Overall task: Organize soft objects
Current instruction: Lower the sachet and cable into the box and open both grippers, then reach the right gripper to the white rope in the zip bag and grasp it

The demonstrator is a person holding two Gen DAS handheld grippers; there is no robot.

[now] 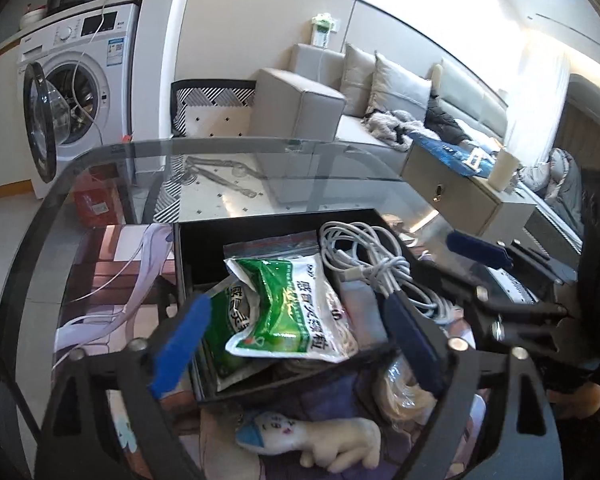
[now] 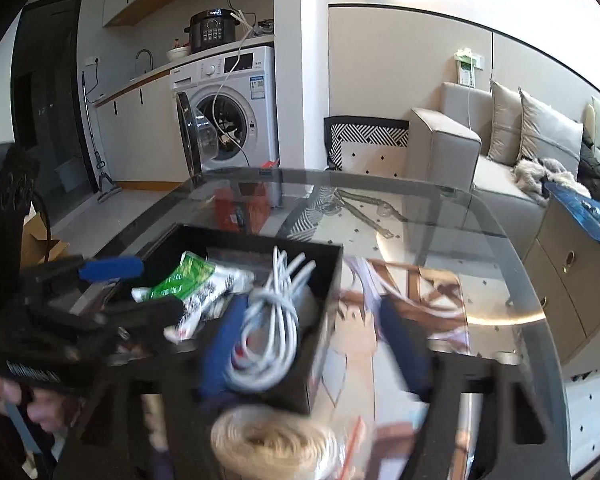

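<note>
A black box [image 1: 204, 248] is seen on the glass tabletop [image 1: 100, 168], on a printed mat [image 1: 112, 264]. Inside the box, a green and white sachet [image 1: 288, 308] is laid over a second green sachet [image 1: 224, 320], and a clear zip bag [image 1: 272, 246] is partly covered by them. A bundle of white cable [image 1: 364, 256] is placed in the right part of the box. The left tool [image 1: 296, 340] is held over the near edge of the box with its blue pads spread wide on both sides of the sachets, and nothing is pinched by it. The right tool [image 2: 316, 344] is also spread; in its own blurred view the left pad is seen beside the white cable [image 2: 268, 320] and the right pad is seen outside the box wall [image 2: 324, 300], over the mat, and no grip is shown. A coil of pale twine [image 2: 268, 440] in a clear bag is found on the mat just in front of the box. A small plush toy [image 1: 320, 436] is lying near it, outside the box. Behind the tabletop a washing machine [image 1: 80, 80] with an open door and a grey sofa [image 1: 340, 112] are seen.
</note>
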